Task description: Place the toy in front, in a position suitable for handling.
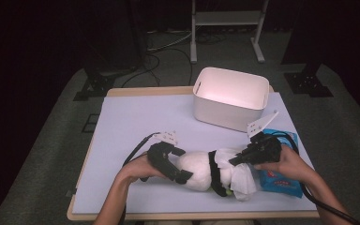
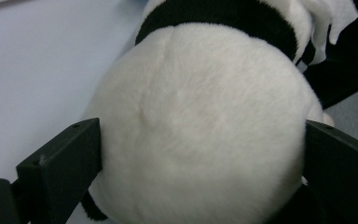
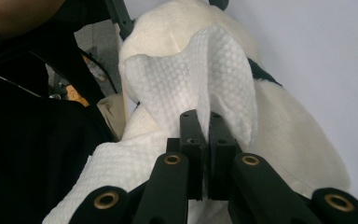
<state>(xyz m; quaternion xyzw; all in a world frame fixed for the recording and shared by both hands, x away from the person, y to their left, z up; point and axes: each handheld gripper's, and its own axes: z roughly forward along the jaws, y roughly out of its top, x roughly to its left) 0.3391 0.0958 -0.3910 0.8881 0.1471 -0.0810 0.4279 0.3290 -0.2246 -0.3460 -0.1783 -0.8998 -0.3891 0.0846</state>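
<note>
Fingers of the left gripper stand wide apart, one on each side of the rounded white end of the plush panda, pressing into the fur; seen from the left gripper view, that end sits snugly between them. Its hand comes in low from the near edge of the bench, forearm angled toward the toy. On the right gripper the fingers are pinched together on a fold of white embossed wipe, which drapes over the panda's far end. That hand lies over a blue packet just beside the panda. Lying on its side, the panda has its long axis running across the bench, from one gripper to the other. A white tub stands behind the panda, well apart.
</note>
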